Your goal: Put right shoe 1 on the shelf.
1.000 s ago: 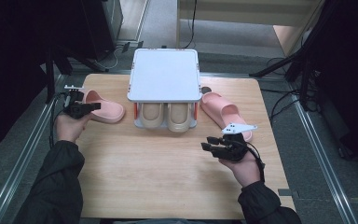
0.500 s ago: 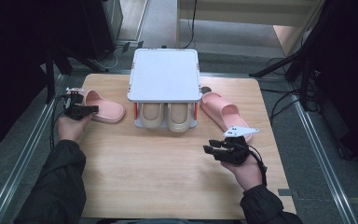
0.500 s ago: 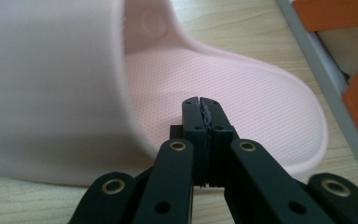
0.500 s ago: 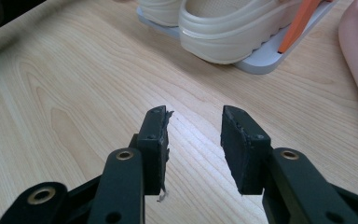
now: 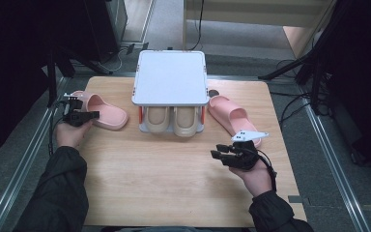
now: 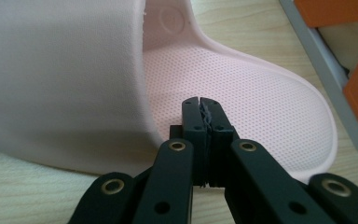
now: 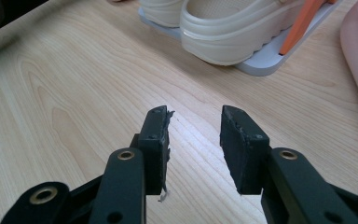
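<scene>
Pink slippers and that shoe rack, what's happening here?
A person works two handheld grippers at a wooden table. The left gripper is shut, its tips over the heel bed of the left pink slipper; whether it pinches the slipper is unclear. The right gripper is open over bare wood, near the right pink slipper. A beige pair sits in the white rack.

I see a table (image 5: 174, 183) of pale wood with a smooth, faintly shiny grain. At left, the pink slipper (image 6: 242, 88) looks like soft matt foam, its insole finely dimpled. The beige clogs (image 7: 233, 28) at top look smooth, rubbery, slightly glossy.
</scene>
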`<state>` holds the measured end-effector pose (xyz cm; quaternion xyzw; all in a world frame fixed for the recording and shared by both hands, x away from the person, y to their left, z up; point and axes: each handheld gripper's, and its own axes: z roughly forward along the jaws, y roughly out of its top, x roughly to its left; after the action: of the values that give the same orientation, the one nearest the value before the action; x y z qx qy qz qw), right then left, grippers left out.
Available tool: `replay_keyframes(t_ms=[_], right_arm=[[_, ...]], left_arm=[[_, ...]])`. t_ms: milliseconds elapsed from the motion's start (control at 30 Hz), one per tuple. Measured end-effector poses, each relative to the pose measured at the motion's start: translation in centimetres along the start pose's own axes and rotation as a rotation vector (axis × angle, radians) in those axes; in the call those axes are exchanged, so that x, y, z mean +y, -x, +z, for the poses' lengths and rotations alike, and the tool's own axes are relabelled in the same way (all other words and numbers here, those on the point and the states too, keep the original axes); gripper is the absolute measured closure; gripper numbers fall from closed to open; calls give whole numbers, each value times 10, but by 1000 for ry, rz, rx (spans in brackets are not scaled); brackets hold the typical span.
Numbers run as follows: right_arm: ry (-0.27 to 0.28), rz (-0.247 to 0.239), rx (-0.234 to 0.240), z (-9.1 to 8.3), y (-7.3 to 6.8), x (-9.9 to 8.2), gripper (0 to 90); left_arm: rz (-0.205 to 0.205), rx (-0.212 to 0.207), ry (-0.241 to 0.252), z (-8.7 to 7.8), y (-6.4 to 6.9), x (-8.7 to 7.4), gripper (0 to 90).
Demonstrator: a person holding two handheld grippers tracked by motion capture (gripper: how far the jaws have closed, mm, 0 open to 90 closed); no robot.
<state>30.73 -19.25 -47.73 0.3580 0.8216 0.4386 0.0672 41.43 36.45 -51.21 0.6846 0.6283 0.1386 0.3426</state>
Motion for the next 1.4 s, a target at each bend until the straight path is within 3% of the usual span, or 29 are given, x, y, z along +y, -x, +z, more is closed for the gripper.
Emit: replay_keyframes(t_ms=[400, 767, 900, 1100, 1200, 1267, 1400], right_arm=[[8, -16, 8, 1, 1, 3, 631], [-1, -27, 22, 7, 0, 7, 630], [-8, -28, 29, 11, 0, 10, 630], [-14, -32, 51, 16, 0, 14, 628], [-10, -31, 61, 18, -1, 15, 628], [-7, -36, 67, 19, -1, 15, 628], [-10, -33, 73, 20, -1, 17, 628]], left_arm=[[-6, -26, -18, -9, -10, -6, 886], [-7, -13, -20, -17, -17, -12, 883], [-25, -37, -20, -20, -21, -15, 870], [-21, -22, -24, -23, -22, -17, 867], [-42, -3, -36, -27, -24, -18, 864], [-72, -19, -37, -30, -25, -17, 842], [-60, -35, -4, -39, -20, -14, 795]])
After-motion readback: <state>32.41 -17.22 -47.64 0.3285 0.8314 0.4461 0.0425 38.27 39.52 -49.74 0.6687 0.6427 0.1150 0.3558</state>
